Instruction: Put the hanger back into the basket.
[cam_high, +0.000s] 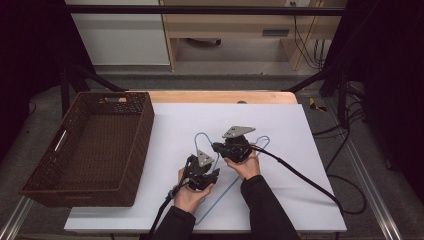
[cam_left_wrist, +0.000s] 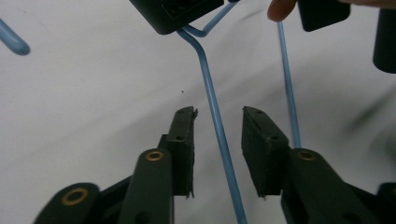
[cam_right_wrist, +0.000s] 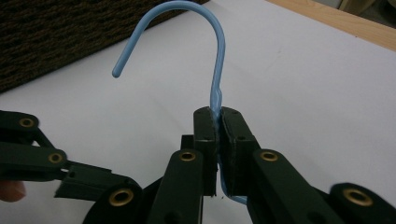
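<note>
A light-blue wire hanger (cam_high: 226, 192) lies on the white tabletop (cam_high: 285, 135), its hook (cam_right_wrist: 219, 51) curving toward the basket. My right gripper (cam_right_wrist: 217, 112) is shut on the hanger's neck just below the hook, and in the high view it (cam_high: 220, 147) sits at the table's middle. My left gripper (cam_left_wrist: 218, 113) is open, with one of the hanger's straight wires (cam_left_wrist: 210, 93) running between its jaws and touching neither pad. From above, the left gripper (cam_high: 201, 172) is just in front of and left of the right one.
A dark brown woven basket (cam_high: 144, 131) stands on the table's left side, seemingly with nothing in it. A wooden strip (cam_high: 225, 96) runs along the table's far edge. Black cables trail from both grippers toward the near and right edges.
</note>
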